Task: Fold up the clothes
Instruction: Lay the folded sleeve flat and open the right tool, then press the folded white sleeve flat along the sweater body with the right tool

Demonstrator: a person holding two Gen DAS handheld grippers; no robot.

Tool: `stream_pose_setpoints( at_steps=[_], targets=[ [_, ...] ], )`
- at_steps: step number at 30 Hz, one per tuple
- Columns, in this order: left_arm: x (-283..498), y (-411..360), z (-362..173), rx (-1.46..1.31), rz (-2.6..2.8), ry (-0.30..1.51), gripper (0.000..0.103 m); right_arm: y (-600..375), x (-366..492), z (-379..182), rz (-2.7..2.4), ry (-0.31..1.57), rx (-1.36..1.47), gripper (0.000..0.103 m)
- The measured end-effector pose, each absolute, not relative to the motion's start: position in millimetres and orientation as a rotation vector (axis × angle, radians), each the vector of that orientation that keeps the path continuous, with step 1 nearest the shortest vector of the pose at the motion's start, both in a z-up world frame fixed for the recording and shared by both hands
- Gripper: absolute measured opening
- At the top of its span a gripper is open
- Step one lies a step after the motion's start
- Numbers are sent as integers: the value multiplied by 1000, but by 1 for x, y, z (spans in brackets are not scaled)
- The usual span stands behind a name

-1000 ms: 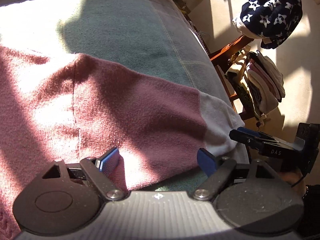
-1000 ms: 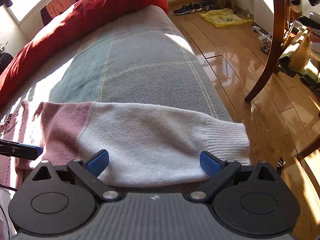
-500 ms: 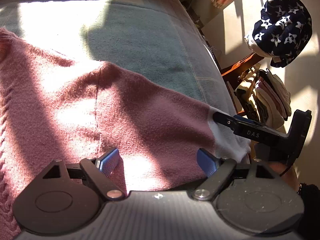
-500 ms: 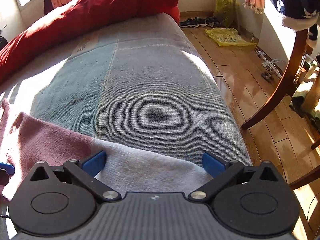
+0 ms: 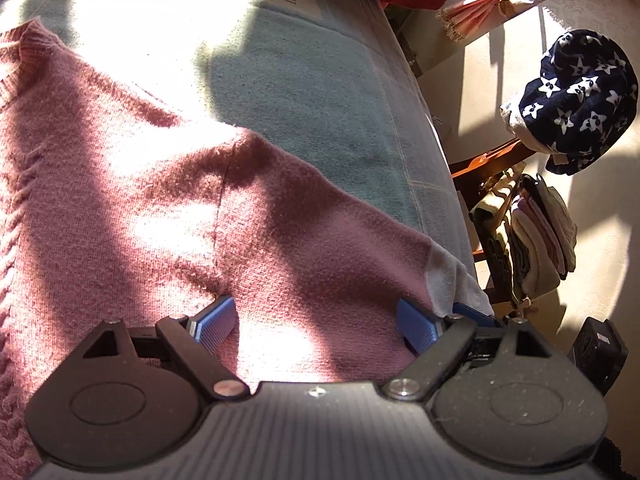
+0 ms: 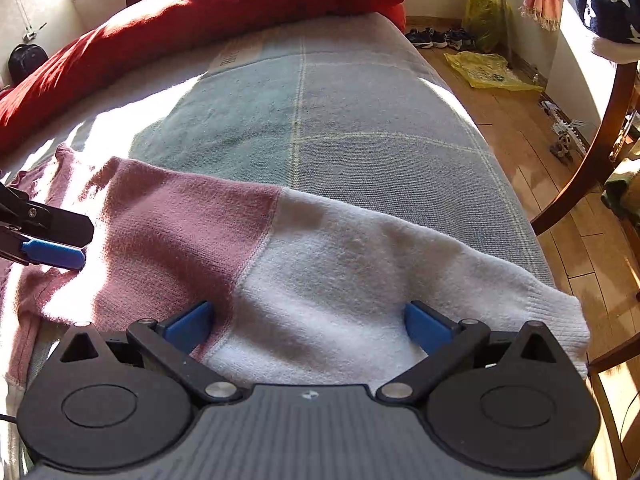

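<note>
A pink knit sweater (image 5: 160,208) lies flat on the bed, its sleeve stretched toward the bed's edge. The sleeve's lower half is white (image 6: 380,280) and ends in a ribbed cuff (image 6: 560,320). My left gripper (image 5: 316,324) hovers over the pink upper sleeve near the armpit seam. Its jaws are opening, with only flat cloth below them and nothing pinched. My right gripper (image 6: 308,324) stands open over the join of pink and white. The left gripper (image 6: 56,248) shows at the left edge of the right wrist view.
A grey-green checked blanket (image 6: 340,120) covers the bed, with a red duvet (image 6: 200,12) at its far end. To the right are the wooden floor (image 6: 520,120) and a wooden chair (image 6: 592,140) holding folded clothes (image 5: 536,240) and a navy star-print garment (image 5: 580,96).
Both views have rolled. The right gripper slid along the sleeve toward the pink part and now sits close behind the left gripper's right finger. More of the sweater's body shows in the left view.
</note>
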State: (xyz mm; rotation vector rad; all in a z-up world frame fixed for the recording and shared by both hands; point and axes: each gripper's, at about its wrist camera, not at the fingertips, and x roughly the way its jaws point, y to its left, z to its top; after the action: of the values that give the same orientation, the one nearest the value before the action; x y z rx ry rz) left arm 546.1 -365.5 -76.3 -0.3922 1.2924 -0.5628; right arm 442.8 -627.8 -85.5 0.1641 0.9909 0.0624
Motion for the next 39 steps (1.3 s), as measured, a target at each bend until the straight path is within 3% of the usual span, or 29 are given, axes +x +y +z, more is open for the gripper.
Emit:
stream_pose_setpoints(
  at_steps=[10, 17, 24, 29, 35, 39],
  targets=[
    [541, -369, -59, -321, -575, 1241, 90, -693, 424, -74, -25, 980, 314, 103],
    [540, -363, -13, -150, -509, 1064, 90, -616, 441, -43, 262, 815, 326, 103],
    [542, -342, 9, -78, -396, 960, 90, -541, 477, -57, 370, 831, 237, 103],
    [537, -338, 3, -86, -373, 968, 90, -533, 479, -77, 323, 899, 216, 103],
    [531, -340, -1, -6, -393, 979, 90, -558, 454, -64, 252, 937, 252, 103],
    [535, -336, -1, -44, -415, 985, 90, -556, 459, -50, 252, 868, 287, 103]
  ],
)
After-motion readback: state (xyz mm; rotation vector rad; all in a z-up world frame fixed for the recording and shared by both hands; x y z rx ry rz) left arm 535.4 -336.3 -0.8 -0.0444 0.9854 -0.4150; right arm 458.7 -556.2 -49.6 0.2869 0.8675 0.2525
